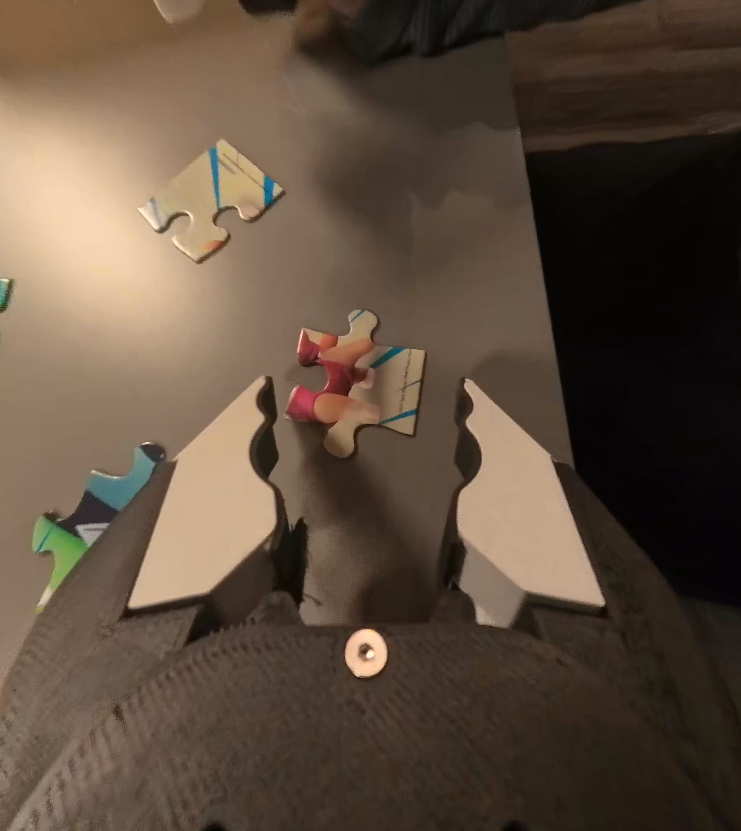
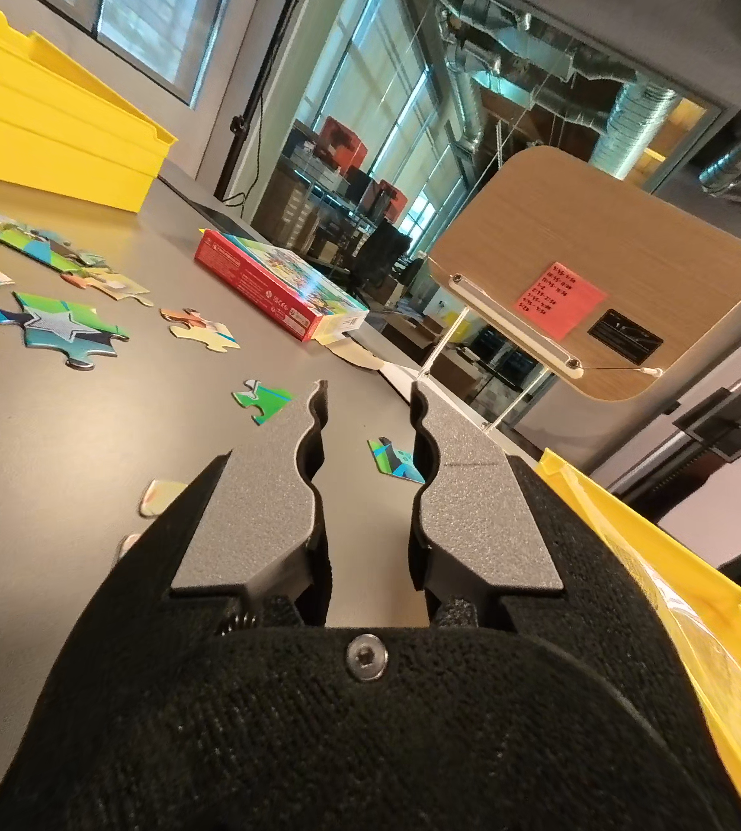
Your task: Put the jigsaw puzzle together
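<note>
Left tongs (image 1: pixel 366 395) point steeply down at the tabletop (image 1: pixel 359 225), jaws spread wide, white-faced fingers (image 1: pixel 224 472) well apart and gripping nothing. Right tongs (image 2: pixel 368 404) lie low, nearly level, aimed forward along the tabletop, grey fingers (image 2: pixel 269 485) partly parted with a clear gap between the wavy pads, nothing clamped. The left tongs' white finger shows at the left edge of the right wrist view
</note>
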`<state>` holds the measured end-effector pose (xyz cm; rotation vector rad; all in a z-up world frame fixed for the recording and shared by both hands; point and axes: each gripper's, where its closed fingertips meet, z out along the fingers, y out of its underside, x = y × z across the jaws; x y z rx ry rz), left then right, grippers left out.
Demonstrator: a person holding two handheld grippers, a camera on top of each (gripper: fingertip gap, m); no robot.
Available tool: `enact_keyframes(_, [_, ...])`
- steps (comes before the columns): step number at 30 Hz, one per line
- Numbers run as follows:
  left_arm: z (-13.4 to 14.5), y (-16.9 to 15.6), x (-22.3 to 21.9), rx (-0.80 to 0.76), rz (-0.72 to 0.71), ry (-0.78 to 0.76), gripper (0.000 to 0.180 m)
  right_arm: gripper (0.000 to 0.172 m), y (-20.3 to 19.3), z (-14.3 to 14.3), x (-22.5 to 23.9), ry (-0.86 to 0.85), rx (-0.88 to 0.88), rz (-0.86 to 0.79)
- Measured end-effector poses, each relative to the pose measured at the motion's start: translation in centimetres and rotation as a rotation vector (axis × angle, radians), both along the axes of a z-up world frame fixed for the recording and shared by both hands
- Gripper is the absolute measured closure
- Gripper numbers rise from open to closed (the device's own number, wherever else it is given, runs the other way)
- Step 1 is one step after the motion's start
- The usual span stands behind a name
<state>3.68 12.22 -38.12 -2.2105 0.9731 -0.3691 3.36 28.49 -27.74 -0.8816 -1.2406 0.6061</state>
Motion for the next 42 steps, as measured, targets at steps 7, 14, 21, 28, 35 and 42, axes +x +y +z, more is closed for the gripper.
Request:
enact_keyframes(7, [-0.4,1.5,0.3,-0.013,-0.015,-0.048,0.138,0.135,0.5,-0.1,-0.1,0.0,-0.037,-0.003])
enact_keyframes(14, [-0.3,4.6,0.9,0.044,0.171,-0.09,0.138,0.131,1.0,-1.2,-0.1,-0.052,-0.137,-0.005])
enact_keyframes(21, [-0.3,7.4,0.9,0.043,0.406,-0.118,0.138,0.132,0.2,-0.1,1.8,-0.011,-0.045,-0.026])
enact_keyframes(28, [-0.2,8.2,0.6,0.021,0.468,-0.17,0.174,0.134,-1.5,-5.7,1.7,-0.39,-0.513,0.209])
enact_keyframes(35, [1.3,8.0,0.9,0.028,0.448,-0.316,0.119,0.127,-4.6,-9.2,4.1,-0.665,-0.734,0.321])
enact_keyframes(42, [0.7,6.4,2.3,-0.009,0.332,-0.279,0.1,0.117,-7.1,-8.9,4.9,-0.742,-0.669,0.408])
